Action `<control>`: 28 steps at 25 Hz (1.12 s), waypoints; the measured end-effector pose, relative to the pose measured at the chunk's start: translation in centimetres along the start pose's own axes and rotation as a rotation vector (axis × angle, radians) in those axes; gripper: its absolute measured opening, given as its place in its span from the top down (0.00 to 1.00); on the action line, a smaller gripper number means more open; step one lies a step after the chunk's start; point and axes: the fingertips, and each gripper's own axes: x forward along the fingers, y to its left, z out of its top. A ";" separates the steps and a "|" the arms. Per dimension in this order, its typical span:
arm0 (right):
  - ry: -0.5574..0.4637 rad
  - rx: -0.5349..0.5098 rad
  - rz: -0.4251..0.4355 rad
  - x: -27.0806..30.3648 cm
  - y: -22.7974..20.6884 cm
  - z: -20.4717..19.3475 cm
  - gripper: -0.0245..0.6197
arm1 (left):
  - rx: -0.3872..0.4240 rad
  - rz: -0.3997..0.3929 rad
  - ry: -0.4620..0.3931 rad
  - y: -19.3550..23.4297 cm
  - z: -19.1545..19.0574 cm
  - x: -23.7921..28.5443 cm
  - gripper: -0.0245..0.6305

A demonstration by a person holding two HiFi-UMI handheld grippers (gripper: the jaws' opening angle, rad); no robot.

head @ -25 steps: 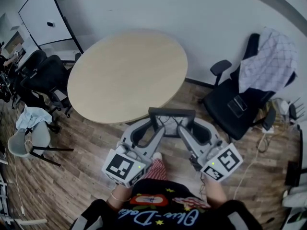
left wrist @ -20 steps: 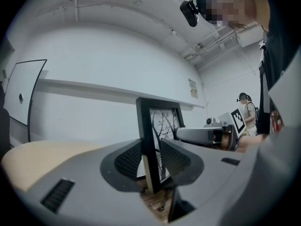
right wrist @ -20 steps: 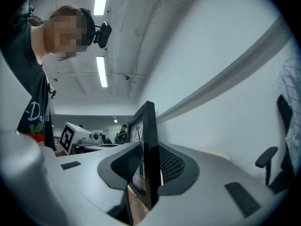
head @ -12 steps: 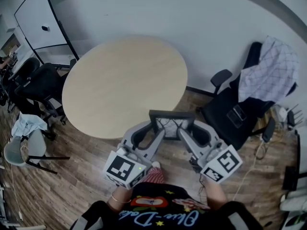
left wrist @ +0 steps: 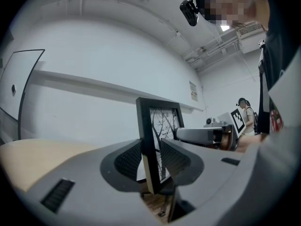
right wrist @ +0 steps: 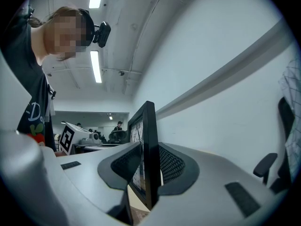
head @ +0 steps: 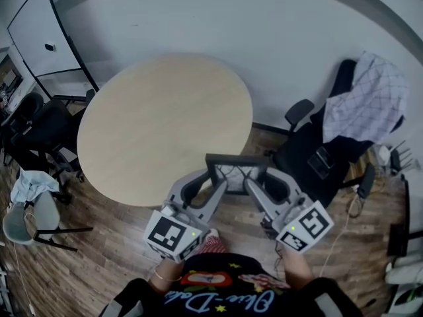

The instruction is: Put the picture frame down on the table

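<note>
While left claw [head: 218, 179], right claw [head: 254, 179] clamp frame [head: 236, 169]: upright

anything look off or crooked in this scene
Nothing wrong with the picture frame: it stands upright, gripped at each side by the left tongs and right tongs. Only a checked cloth slung over the black chair looks untidy.

Picture frame [head: 236, 169] was black; print white with black branch lines. Left gripper [head: 217, 181] and right gripper [head: 255, 182] were grey, with black-and-white square markers. Tabletop [head: 158, 117] pale beige. Floor [head: 92, 249] brown wood planks. Chair [head: 307, 157] black; cloth [head: 367, 101] white, thin grid check.
</note>
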 end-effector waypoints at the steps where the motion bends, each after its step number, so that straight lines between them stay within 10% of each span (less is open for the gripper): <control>1: 0.002 -0.002 -0.006 0.3 -0.3 0.1 0.83 | 0.001 -0.005 0.004 0.4 0.0 0.3 0.79; 28: 0.011 0.006 -0.089 10.3 -6.6 -1.0 0.83 | -0.035 -0.076 -0.013 11.2 -0.6 6.1 0.79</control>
